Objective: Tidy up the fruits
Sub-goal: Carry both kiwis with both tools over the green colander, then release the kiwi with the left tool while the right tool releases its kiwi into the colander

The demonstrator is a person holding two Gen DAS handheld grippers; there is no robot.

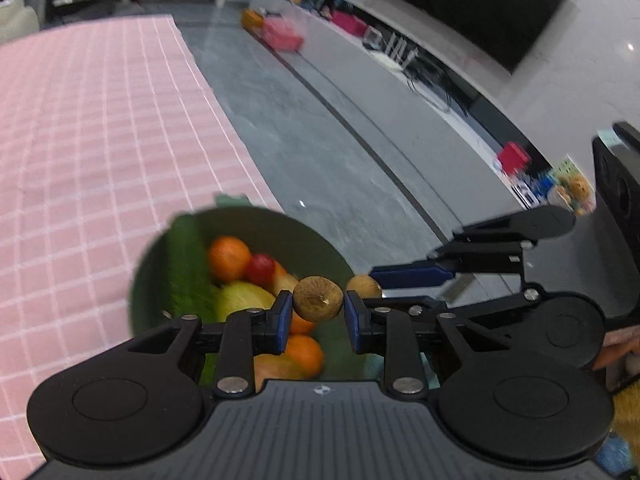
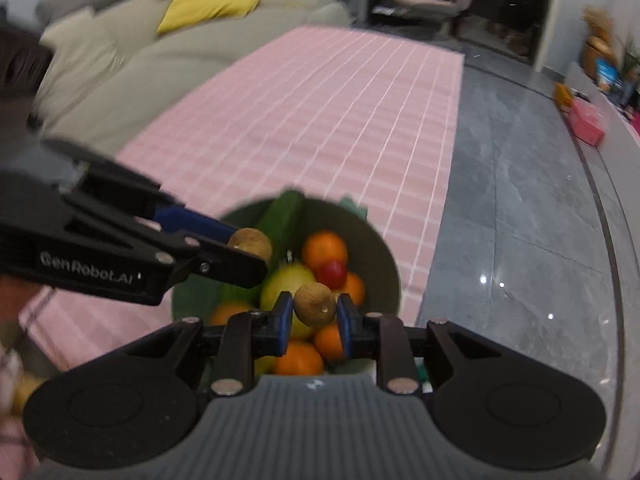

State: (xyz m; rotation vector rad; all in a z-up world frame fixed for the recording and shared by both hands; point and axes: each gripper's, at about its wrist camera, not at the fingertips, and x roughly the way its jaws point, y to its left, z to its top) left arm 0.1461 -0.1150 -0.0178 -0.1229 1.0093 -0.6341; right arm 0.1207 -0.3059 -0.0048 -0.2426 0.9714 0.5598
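Observation:
My left gripper (image 1: 317,312) is shut on a small round brown fruit (image 1: 318,299), held above a dark green bowl (image 1: 260,218). The bowl holds oranges (image 1: 228,258), a red fruit (image 1: 261,269), a yellow-green fruit (image 1: 244,300) and a long green cucumber (image 1: 186,264). My right gripper (image 2: 314,314) is shut on a second small brown fruit (image 2: 315,304) over the same bowl (image 2: 386,256). In the right wrist view the left gripper (image 2: 240,246) reaches in from the left with its brown fruit (image 2: 251,243). In the left wrist view the right gripper (image 1: 376,276) enters from the right with its fruit (image 1: 363,286).
The bowl stands at the near corner of a pink checked cloth (image 2: 320,120) on a grey stone floor (image 2: 520,200). A beige sofa (image 2: 120,72) lies beyond the cloth on the left. A low TV bench (image 1: 360,52) with boxes runs under a dark screen (image 1: 480,8).

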